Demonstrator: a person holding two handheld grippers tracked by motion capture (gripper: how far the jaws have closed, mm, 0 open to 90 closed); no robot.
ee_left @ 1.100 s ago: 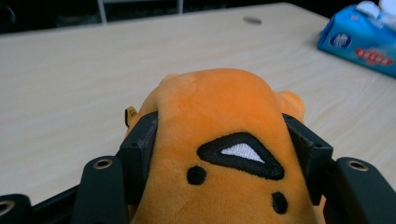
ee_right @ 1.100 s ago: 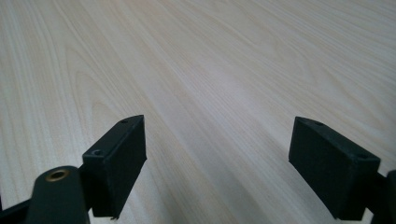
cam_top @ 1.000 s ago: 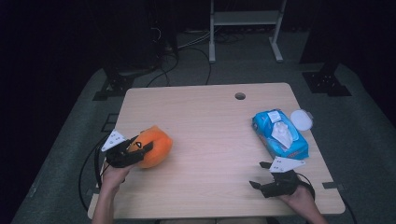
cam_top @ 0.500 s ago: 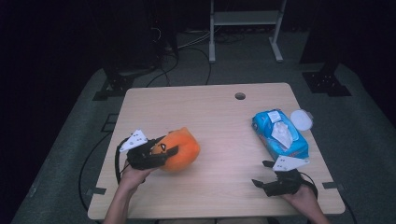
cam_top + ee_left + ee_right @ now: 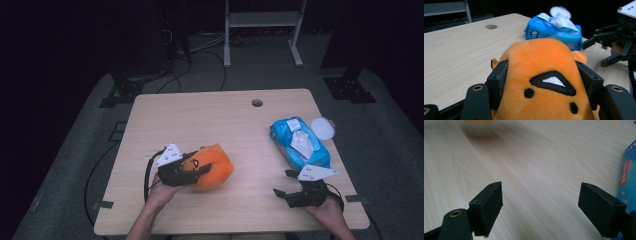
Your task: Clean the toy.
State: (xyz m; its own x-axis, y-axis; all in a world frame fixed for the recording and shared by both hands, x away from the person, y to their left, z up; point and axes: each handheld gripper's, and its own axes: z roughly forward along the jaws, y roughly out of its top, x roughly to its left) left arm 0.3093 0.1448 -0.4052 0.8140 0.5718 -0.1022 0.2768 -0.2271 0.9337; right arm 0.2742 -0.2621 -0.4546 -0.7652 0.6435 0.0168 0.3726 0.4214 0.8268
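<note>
Left tool (image 5: pixel 192 169) clenched on orange plush toy (image 5: pixel 212 165), near table's (image 5: pixel 200 115) front-left. Right tool (image 5: pixel 290 186) released, beside blue wipes pack (image 5: pixel 297 142); label writing too small to read.

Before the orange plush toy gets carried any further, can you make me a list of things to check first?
1. Left gripper squeezes the orange plush toy from both sides: ok.
2. Right gripper has its jaws wide apart with nothing between them: ok.
3. Bare table lies between the toy and the blue wipes pack: ok.
4. Wipes pack is shut: not ok, its white lid is flipped open and a wipe sticks out.
5. Toy is lifted off the table: cannot tell.
</note>
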